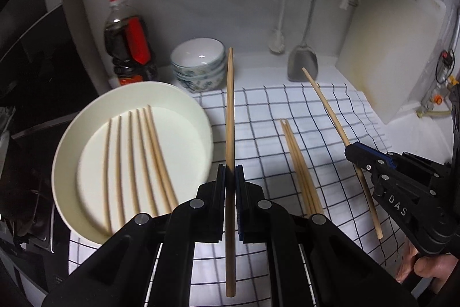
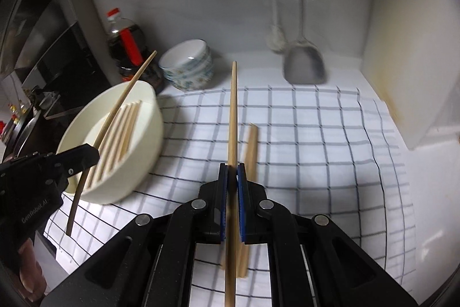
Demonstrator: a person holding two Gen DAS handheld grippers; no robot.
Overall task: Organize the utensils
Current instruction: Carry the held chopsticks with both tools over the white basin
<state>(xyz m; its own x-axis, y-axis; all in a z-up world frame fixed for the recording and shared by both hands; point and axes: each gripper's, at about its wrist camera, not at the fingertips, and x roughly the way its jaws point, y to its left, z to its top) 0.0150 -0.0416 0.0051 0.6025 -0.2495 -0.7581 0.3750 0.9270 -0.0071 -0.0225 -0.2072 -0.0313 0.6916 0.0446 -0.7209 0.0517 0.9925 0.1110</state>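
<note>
My left gripper (image 1: 230, 177) is pinched on one chopstick (image 1: 230, 111), held above the checked cloth (image 1: 287, 111) beside the cream dish (image 1: 198, 108). My right gripper (image 2: 232, 177) pinches another chopstick (image 2: 233, 111). Five chopsticks (image 1: 135, 160) lie in the dish; a small bundle (image 1: 299, 163) lies on the cloth.
</note>
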